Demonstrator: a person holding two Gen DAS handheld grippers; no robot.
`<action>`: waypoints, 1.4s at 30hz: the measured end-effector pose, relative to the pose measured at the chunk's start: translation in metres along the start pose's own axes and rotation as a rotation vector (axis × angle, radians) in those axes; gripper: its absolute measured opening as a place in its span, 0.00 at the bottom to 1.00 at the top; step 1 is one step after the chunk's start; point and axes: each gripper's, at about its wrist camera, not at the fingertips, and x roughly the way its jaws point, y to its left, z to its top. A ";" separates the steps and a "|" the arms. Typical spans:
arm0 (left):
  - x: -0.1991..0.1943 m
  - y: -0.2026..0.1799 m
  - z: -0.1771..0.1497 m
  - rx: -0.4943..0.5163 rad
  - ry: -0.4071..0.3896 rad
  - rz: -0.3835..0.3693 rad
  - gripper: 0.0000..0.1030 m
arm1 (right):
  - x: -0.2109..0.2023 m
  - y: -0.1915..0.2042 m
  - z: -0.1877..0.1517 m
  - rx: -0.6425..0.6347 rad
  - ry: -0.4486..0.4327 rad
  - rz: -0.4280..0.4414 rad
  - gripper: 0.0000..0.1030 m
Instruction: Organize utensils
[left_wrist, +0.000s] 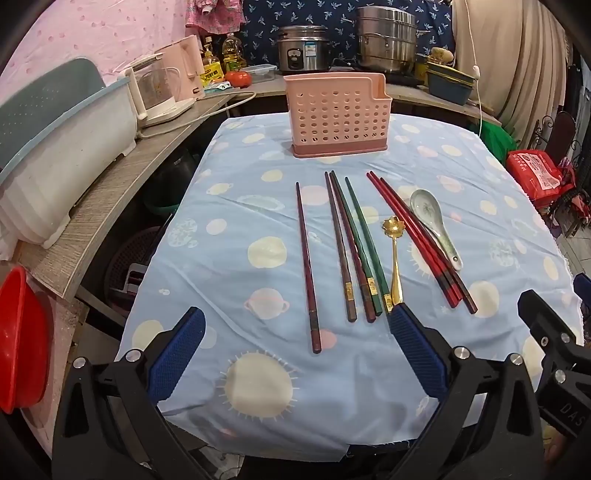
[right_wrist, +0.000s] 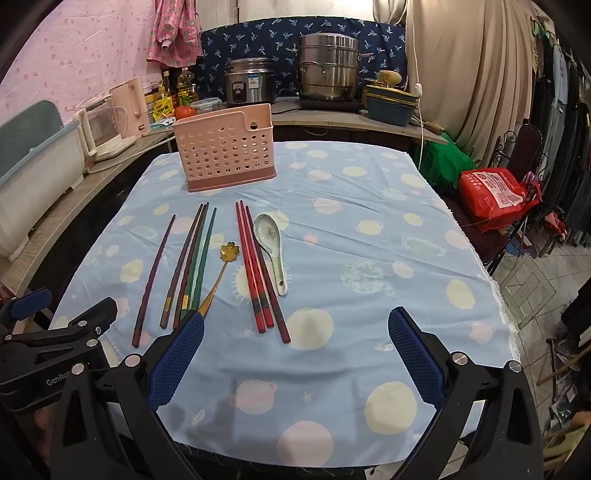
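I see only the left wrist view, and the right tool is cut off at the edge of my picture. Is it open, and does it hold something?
Observer: The right tool is wide open and grips nothing. The near ends of the three red lacquered chopsticks show in the gap, lying on the blue planet-print tablecloth.
Operator: Is any utensil hidden behind it?
Observer: Yes, its left finger covers the handle end of the gold flower-shaped spoon. I cannot tell whether they touch.
Operator: Anything about the holder that I miss?
Observer: The pink perforated plastic holder has a small hanging hole in its tall back wall.
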 end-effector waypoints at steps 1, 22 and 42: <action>0.000 -0.001 0.000 0.002 0.000 0.001 0.93 | 0.000 0.000 0.000 0.000 0.000 0.000 0.93; 0.008 0.000 -0.002 0.007 0.014 0.007 0.93 | 0.007 -0.001 -0.002 0.008 0.008 -0.003 0.93; 0.009 0.001 -0.003 0.005 0.015 0.009 0.93 | 0.007 -0.003 -0.003 0.010 0.010 -0.001 0.93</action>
